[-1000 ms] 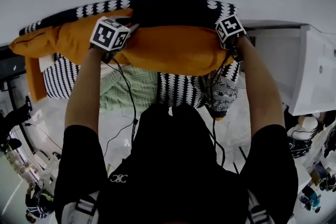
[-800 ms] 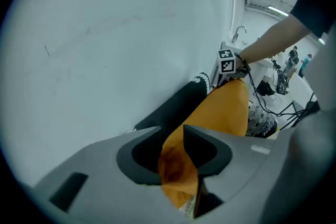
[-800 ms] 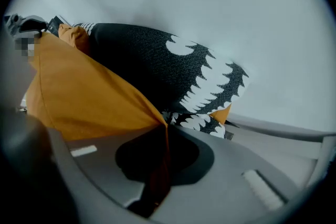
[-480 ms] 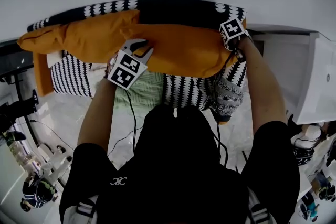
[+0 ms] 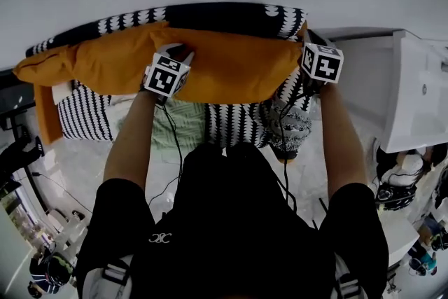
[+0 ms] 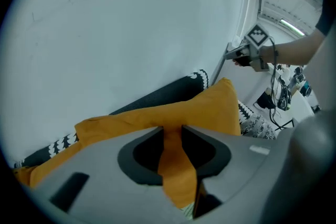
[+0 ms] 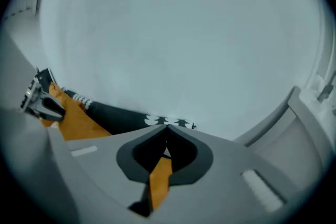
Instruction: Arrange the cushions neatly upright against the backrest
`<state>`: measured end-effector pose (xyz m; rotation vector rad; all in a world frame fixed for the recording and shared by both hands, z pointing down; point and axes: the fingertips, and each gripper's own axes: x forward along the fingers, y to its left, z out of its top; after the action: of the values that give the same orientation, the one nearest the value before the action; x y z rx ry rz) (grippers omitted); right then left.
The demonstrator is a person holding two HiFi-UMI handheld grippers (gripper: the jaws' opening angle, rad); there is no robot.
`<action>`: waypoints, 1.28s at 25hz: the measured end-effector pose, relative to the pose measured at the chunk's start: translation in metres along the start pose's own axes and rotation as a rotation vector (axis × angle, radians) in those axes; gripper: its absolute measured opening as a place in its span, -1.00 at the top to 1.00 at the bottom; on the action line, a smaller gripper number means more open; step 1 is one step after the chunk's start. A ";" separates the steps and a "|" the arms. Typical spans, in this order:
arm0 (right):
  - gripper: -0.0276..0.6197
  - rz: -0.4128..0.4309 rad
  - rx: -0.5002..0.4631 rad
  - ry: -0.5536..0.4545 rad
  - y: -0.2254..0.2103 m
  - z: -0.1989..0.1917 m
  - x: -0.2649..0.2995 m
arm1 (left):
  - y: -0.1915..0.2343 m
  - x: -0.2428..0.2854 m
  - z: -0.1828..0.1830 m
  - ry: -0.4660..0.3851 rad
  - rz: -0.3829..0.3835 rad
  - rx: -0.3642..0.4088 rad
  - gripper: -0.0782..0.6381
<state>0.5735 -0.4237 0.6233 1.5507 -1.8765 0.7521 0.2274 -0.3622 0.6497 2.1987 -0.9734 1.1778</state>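
Grip: pinched the orange cushion (image 5: 238, 70) in both tongs, probably to stand it upright along the dark patterned backrest (image 5: 210, 14) just beyond the tips. Clamped a thick fold of its cloth in the left tongs (image 6: 170, 136); had just eased those jaws slightly wider while pressing on the fold. Nipped a thin corner strip in the right tongs (image 7: 166, 136), squeezed tight together on it. Reached the left forearm (image 5: 133, 143) and right forearm (image 5: 339, 136) forward, well apart, one toward each end of the cushion, tongs angled downward.
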 end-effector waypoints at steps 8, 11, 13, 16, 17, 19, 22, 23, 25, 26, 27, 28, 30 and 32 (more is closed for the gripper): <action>0.90 0.035 0.160 -0.196 0.052 -0.007 -0.115 | -0.007 -0.028 0.022 -0.098 0.059 -0.015 0.43; 0.90 0.060 0.160 -0.261 0.073 0.011 -0.141 | -0.013 -0.058 0.049 -0.198 0.093 -0.014 0.48; 0.90 0.091 0.171 -0.302 0.089 0.023 -0.162 | -0.023 -0.084 0.063 -0.268 0.117 -0.035 0.56; 0.90 0.131 0.174 -0.386 0.111 0.047 -0.196 | -0.040 -0.125 0.082 -0.368 0.148 -0.071 0.65; 0.90 0.139 0.167 -0.416 0.118 0.057 -0.207 | -0.044 -0.139 0.089 -0.404 0.158 -0.089 0.70; 0.90 0.152 0.139 -0.463 0.133 0.075 -0.226 | -0.053 -0.168 0.101 -0.470 0.177 -0.126 0.76; 0.90 0.156 0.071 -0.516 0.156 0.098 -0.250 | -0.064 -0.206 0.114 -0.540 0.198 -0.153 0.78; 0.90 0.154 0.049 -0.540 0.163 0.105 -0.258 | -0.068 -0.217 0.119 -0.555 0.206 -0.147 0.78; 0.90 0.154 0.016 -0.592 0.176 0.116 -0.274 | -0.075 -0.239 0.125 -0.569 0.232 -0.128 0.78; 0.90 0.157 0.005 -0.617 0.183 0.120 -0.282 | -0.079 -0.250 0.128 -0.574 0.242 -0.124 0.78; 0.90 0.160 -0.002 -0.641 0.189 0.124 -0.289 | -0.082 -0.260 0.131 -0.583 0.247 -0.125 0.78; 0.90 0.165 -0.005 -0.662 0.194 0.127 -0.296 | -0.085 -0.270 0.134 -0.596 0.249 -0.129 0.78; 0.90 0.179 -0.003 -0.692 0.203 0.132 -0.307 | -0.090 -0.290 0.143 -0.629 0.261 -0.123 0.78; 0.90 0.191 0.001 -0.704 0.209 0.135 -0.314 | -0.095 -0.306 0.151 -0.656 0.286 -0.101 0.78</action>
<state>0.4036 -0.2833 0.2881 1.8027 -2.5472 0.2849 0.2611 -0.2895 0.3052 2.4630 -1.6075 0.4745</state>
